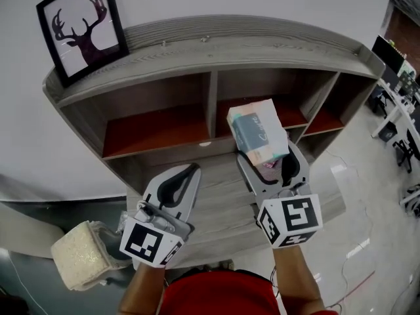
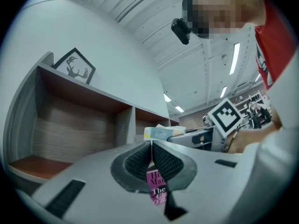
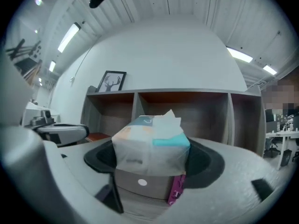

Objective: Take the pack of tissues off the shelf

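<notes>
The left claw (image 2: 151,146) is squeezed shut with nothing in it. It hangs over the grey wooden worktop (image 1: 220,205).

The right claw (image 3: 152,158) is clamped on the soft pack of tissues in see-through wrap (image 3: 152,146). One dark pad presses on each side of the pack. The pack is blue-green and pale orange, and a bit of white tissue sticks up from its top. It is up in the air, out in front of the shelf's middle holes and above the worktop. It touches only the claw.

At the far left, down low, sits a pale yellow rough block (image 1: 79,254). A picture of a dark deer head in a black frame (image 1: 82,28) leans on the left end of the curved grey wooden shelf (image 1: 216,48). The shelf has red-brown boards inside and stands against a plain white wall (image 1: 197,2). A bright pink book (image 3: 176,188) lies low down, just below the pack.

To the right, the floor (image 1: 354,189) is pale and shiny. Desks with screens (image 1: 397,77) stand far off at the right edge. Long lights (image 3: 240,55) glow on the white ceiling.
</notes>
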Tool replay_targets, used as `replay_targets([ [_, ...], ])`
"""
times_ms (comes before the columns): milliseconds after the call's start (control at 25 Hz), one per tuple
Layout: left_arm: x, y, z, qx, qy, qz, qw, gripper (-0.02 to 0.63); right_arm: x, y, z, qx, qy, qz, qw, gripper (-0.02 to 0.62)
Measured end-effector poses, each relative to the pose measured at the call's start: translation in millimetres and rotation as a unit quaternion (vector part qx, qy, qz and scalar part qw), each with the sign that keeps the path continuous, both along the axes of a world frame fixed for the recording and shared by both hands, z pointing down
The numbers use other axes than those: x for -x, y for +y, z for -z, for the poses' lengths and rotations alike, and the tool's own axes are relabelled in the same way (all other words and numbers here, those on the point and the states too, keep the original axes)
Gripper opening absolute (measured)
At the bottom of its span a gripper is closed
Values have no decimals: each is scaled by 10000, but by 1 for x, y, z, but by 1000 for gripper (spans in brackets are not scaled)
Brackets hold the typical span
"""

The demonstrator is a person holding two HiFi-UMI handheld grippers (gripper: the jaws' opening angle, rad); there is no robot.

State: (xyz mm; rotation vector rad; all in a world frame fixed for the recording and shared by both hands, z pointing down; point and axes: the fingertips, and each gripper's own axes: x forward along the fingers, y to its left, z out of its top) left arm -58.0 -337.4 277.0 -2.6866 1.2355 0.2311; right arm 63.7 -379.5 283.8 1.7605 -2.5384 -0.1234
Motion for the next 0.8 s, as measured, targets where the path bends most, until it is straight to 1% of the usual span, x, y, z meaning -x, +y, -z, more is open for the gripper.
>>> replay_targets([
  [200, -4, 6, 4, -51, -4, -53, 10000, 11, 8, 31, -4, -32, -97, 195, 9998, 400],
  [320, -6, 10, 0, 41, -39, -118, 9999, 11, 8, 42, -9, -25, -155, 208, 9997, 399],
  [800, -12, 13, 3, -47, -11, -169, 9998, 11, 7, 49, -21, 25, -106, 179, 9998, 391],
])
